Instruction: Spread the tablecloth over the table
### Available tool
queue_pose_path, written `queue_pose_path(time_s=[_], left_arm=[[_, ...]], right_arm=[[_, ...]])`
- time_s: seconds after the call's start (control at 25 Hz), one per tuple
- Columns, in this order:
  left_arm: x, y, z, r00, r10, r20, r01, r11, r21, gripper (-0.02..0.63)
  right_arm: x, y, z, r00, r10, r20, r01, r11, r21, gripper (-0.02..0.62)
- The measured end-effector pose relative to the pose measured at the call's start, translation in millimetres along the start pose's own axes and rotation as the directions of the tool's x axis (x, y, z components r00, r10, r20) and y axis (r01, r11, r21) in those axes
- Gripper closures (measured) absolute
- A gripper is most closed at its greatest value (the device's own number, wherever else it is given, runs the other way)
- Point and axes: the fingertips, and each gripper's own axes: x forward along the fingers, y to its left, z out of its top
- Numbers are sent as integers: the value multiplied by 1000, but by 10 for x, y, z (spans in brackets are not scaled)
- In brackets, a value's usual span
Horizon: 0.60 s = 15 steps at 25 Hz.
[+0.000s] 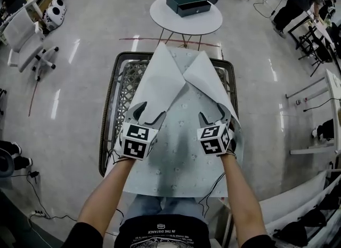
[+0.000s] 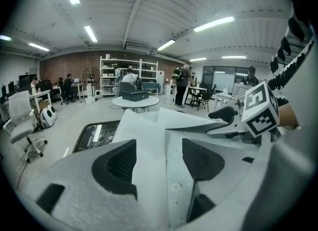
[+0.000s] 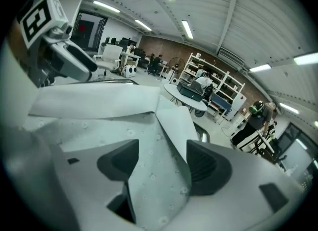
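**Head view.** One tablecloth (image 1: 181, 151), pale with small dots, lies on the dark-rimmed table (image 1: 109, 108). Its two far corners are folded back toward the centre as triangular flaps, so woven tabletop shows at the far left and far right. There are two grippers. The left gripper (image 1: 152, 111) sits over the inner edge of the left flap. The right gripper (image 1: 213, 112) sits over the outer edge of the right flap. Both have their jaws spread. Beyond the table stands one round white table (image 1: 186, 23) carrying one dark box (image 1: 187, 2). One white office chair (image 1: 24, 39) stands at far left. The near hem of the cloth is cut off by the person's torso.

**Left gripper view.** The jaws are released and well apart. The left flap's edge runs between them, and neither pad presses on it. The jaws block the near part of the cloth. One shelving unit (image 2: 129, 73) stands against the back wall. Several persons are in the room; the count is uncertain.

**Right gripper view.** The jaws are released and apart. A raised fold of the cloth lies between them and hides part of the right pad.
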Motion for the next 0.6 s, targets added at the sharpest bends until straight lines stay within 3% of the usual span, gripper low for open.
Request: queue_pose_path(time_s=[0.36,0.6], left_arm=[[380,-257,101,1000,-28,9,29,999,-42,307],[638,-438,138,999,-54,2,54,997,-62,308]], right_arm=[[433,-440,-437,990,-74,-123,41,967,-250,315],[577,-690,-486,988,-122,-97,87,950,-299,426]])
